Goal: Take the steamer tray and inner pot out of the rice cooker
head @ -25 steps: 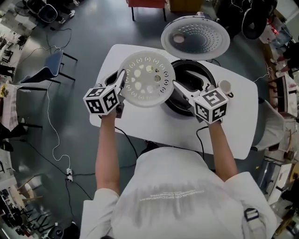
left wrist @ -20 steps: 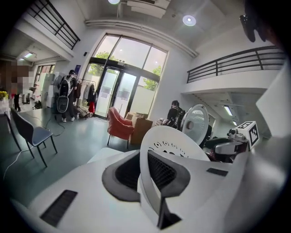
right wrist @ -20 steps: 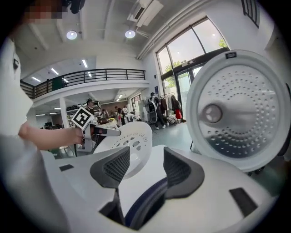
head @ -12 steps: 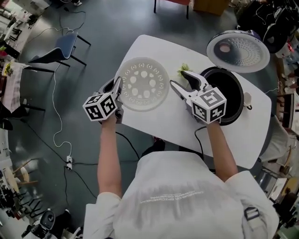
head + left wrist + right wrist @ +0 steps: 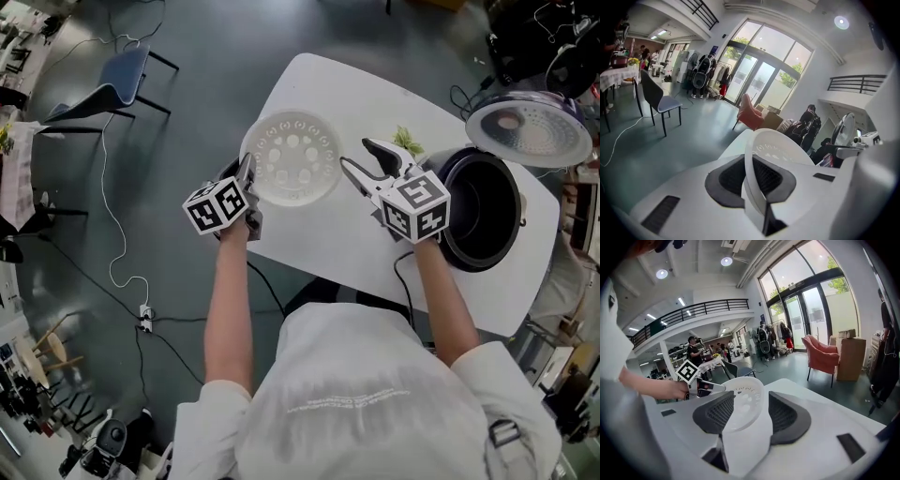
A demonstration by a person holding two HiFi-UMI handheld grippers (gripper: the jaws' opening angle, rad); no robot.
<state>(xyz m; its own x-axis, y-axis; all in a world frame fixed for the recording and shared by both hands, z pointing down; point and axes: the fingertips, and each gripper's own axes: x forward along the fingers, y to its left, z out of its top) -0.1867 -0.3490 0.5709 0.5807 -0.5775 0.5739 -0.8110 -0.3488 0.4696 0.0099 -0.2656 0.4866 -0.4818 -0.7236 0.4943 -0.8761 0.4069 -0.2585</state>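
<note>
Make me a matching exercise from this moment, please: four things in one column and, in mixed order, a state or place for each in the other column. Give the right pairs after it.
Things
1. white round plastic steamer tray with holes
2. black round rice cooker
3. left gripper
4. right gripper

States or places
A. fingers apart, pressing on nothing
B. its grey lid stands open
C. fingers shut on a thin white rim
D. lies between the two grippers in the head view

Pairs: 1-D, 2-B, 3-C, 4-A
</note>
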